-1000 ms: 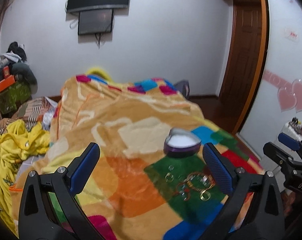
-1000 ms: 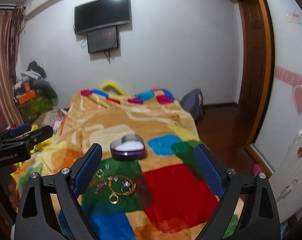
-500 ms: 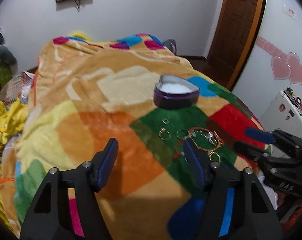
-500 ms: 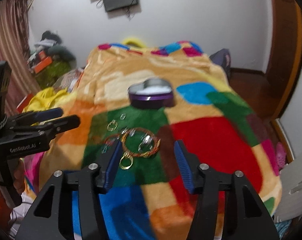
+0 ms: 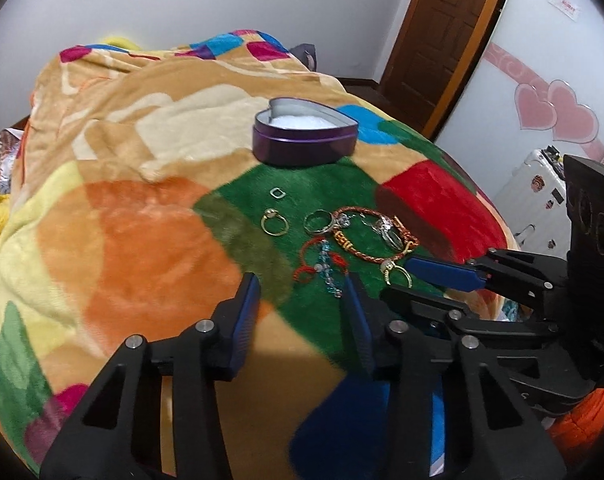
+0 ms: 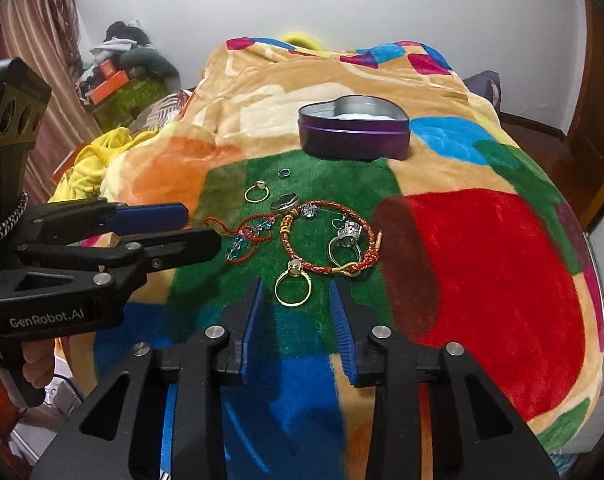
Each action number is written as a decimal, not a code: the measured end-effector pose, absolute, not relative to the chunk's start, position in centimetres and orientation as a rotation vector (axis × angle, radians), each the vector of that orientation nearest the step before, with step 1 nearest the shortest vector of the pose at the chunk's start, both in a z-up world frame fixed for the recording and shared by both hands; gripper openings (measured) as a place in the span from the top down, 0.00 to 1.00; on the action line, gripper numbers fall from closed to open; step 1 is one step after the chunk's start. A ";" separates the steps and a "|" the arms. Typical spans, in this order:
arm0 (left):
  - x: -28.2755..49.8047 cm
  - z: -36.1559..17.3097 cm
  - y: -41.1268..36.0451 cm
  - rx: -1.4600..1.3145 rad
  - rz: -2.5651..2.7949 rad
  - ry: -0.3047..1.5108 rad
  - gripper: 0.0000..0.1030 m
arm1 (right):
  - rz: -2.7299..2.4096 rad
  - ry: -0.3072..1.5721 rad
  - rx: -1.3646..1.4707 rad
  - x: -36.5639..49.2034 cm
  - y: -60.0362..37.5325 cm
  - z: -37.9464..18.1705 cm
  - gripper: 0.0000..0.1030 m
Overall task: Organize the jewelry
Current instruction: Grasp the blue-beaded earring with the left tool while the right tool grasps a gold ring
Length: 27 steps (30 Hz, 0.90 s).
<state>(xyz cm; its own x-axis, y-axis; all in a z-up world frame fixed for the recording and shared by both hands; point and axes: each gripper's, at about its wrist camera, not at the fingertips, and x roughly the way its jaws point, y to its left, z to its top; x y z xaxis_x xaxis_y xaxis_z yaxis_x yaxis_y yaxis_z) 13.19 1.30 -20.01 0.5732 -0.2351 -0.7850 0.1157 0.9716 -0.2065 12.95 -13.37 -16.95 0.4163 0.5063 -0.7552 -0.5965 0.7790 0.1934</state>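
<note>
A purple heart-shaped tin (image 5: 305, 136) stands open on the blanket, also in the right wrist view (image 6: 354, 133). Several jewelry pieces lie on the green patch: a gold ring (image 6: 293, 289), a braided bracelet (image 6: 328, 240), a silver ring (image 6: 345, 242), a red cord with blue beads (image 6: 243, 238). My right gripper (image 6: 295, 300) is open, with the gold ring lying just beyond its fingertips. My left gripper (image 5: 302, 292) is open and empty, just short of the red cord (image 5: 320, 266).
The patchwork blanket (image 6: 482, 260) covers the bed. Yellow cloth (image 6: 87, 160) and clutter lie at the left. A wooden door (image 5: 442, 40) and a white suitcase (image 5: 534, 200) are at the right.
Both grippers have tilted down and moved in towards the jewelry. Both pairs of jaws have narrowed but stay open. The jewelry and tin have not moved.
</note>
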 end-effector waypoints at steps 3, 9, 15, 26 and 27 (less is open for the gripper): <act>13.4 -20.2 1.4 -0.159 -0.226 0.944 0.58 | 0.700 0.908 -0.116 13.0 -13.3 -17.1 0.78; 14.0 -20.8 1.0 -0.183 -0.263 0.969 0.68 | 0.699 0.894 -0.133 12.9 -13.3 -17.0 0.84; 14.5 -21.5 0.5 -0.157 -0.258 0.973 0.85 | 0.695 0.891 -0.121 13.1 -13.3 -16.9 0.84; 13.8 -19.3 1.2 -0.146 -0.228 0.907 0.94 | 0.672 0.842 -0.099 13.1 -14.0 -15.0 0.84; 13.8 -18.9 1.3 -0.142 -0.226 0.896 0.94 | 0.668 0.834 -0.097 13.2 -14.0 -14.8 0.84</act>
<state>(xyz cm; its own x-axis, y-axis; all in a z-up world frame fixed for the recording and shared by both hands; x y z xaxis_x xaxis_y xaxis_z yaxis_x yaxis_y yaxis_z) 13.79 1.26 -18.91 0.6034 -0.2538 -0.7560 0.1353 0.9668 -0.2166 13.19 -14.02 -14.81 0.4818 0.5103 -0.7124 -0.5836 0.7933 0.1735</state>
